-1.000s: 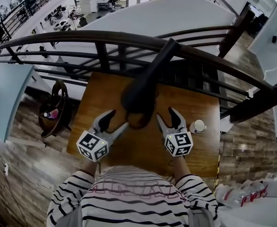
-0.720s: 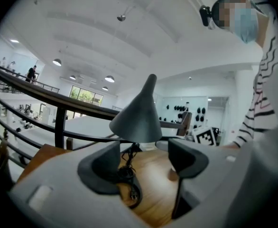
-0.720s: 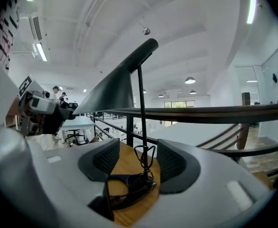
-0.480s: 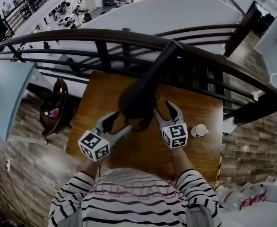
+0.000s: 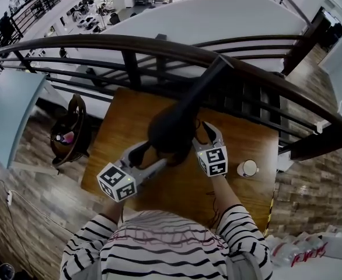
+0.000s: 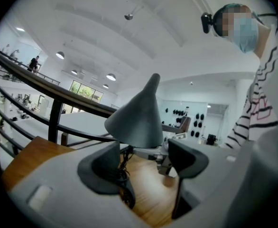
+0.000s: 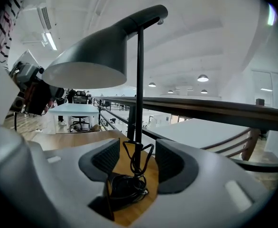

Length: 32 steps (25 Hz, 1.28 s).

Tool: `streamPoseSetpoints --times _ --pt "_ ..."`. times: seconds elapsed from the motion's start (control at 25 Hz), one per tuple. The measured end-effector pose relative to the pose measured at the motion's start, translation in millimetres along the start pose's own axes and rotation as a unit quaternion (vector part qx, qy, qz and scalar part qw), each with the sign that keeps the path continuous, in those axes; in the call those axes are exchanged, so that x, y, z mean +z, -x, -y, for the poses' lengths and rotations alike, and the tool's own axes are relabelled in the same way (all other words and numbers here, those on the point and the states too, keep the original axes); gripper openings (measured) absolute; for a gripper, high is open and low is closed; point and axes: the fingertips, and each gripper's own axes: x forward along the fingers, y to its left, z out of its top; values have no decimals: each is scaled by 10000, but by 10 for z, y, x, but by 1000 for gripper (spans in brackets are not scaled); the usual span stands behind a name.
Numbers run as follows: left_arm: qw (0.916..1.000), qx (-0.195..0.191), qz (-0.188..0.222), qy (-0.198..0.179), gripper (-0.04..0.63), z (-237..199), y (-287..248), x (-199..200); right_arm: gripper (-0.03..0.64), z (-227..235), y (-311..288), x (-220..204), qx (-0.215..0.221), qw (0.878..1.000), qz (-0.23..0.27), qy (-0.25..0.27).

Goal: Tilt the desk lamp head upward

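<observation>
Closing in on lamp head [image 5: 170, 130]: left gripper [image 5: 149, 156] jaws just widened, spread below it, no contact; right gripper [image 5: 205, 136] moved inward, jaws apart, stem [image 7: 139, 70] framed between. Tilt pending.

Head view looks down; gripper views (low) share lamp [image 7: 88, 64].

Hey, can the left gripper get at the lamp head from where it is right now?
Probably yes. The left gripper has just been opening its jaws and holds nothing; the lamp head hangs close above them, with nothing in between.
</observation>
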Motion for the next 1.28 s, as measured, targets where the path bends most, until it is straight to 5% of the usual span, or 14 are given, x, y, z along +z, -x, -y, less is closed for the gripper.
streamPoseSetpoints --times 0.68,0.92,1.28 --pt "9993 -83 113 341 314 -8 -141 74 223 79 -196 98 216 9988 224 382" --pt "9990 -129 85 422 314 -5 -128 86 132 13 -259 93 393 9983 261 339" --pt "9988 -153 181 428 314 27 8 185 113 25 -283 34 448 9984 226 244"
